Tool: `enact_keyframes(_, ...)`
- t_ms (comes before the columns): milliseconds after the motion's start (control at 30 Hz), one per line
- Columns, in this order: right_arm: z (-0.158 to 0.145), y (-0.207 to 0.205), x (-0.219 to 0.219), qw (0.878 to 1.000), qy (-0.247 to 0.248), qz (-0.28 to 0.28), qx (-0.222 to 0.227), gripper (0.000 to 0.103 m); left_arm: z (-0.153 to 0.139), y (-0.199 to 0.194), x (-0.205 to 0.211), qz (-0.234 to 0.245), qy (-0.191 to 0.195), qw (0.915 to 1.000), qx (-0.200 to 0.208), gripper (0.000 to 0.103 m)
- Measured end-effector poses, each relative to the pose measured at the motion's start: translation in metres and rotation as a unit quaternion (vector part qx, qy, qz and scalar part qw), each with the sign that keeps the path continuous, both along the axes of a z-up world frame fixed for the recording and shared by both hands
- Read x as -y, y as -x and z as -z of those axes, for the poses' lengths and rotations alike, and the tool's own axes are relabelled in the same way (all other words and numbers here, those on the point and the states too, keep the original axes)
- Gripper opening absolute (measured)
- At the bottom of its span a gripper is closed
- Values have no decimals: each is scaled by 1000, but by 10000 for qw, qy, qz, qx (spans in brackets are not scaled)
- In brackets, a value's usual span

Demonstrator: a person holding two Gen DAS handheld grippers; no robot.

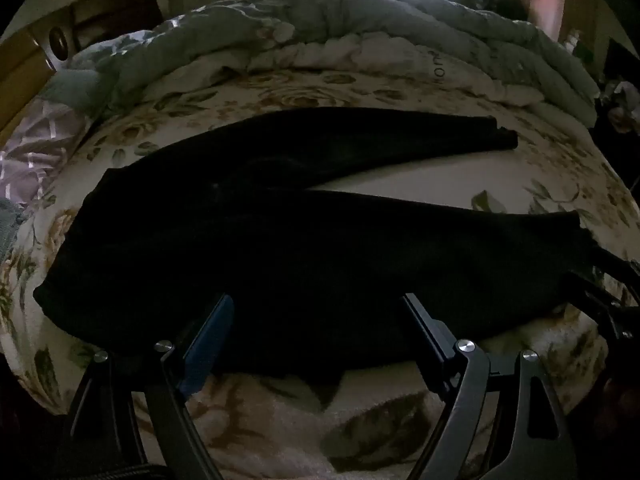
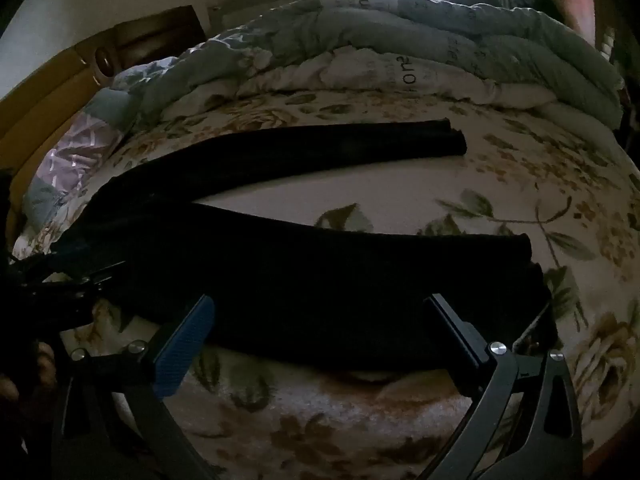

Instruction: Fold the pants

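Down on the left wrist view, my left gripper [image 1: 318, 316] hangs low with fingers spread wide over the near edge of the black pants [image 1: 280, 248], which lie flat on the floral bedspread [image 1: 400, 172], legs splayed to the right. From the right wrist view, my right gripper [image 2: 320, 320] is likewise spread (nothing pinched) above the near leg's hem end, the left one showing at the frame's left edge.

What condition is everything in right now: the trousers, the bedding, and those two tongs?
Pants: spread flat on the bed, unfolded, legs apart.
Bedsheet: flat under the pants.
Quilt: bunched up along the far side.
Pillow: lying at the left end.
Left tongs: open, holding nothing.
Right tongs: open, holding nothing.
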State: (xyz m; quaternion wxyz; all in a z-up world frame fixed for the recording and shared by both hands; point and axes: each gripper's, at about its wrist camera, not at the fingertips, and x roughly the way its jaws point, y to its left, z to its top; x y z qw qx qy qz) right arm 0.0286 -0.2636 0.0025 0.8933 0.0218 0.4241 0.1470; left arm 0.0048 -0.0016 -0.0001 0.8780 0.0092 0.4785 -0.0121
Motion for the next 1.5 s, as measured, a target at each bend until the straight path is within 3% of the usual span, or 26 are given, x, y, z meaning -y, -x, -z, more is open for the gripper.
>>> enact_keyframes(100, 0, 1, 0, 10000, -12, -14, 8, 103, 0, -8, 3, 77, -48, 10000, 38, 84)
enact_keyframes(167, -1, 2, 0, 10000, -4, -33, 7, 103, 3, 14, 3, -58, -178, 9990, 416, 84)
enact_keyframes(300, 3, -3, 6, 10000, -39, 8, -37, 103, 1, 8, 4, -28, -187, 9997, 175, 84)
enact_keyframes(1500, 15, -2, -1, 9998, -81, 48, -169, 103, 11, 0, -5, -44, -131, 9999, 14, 84)
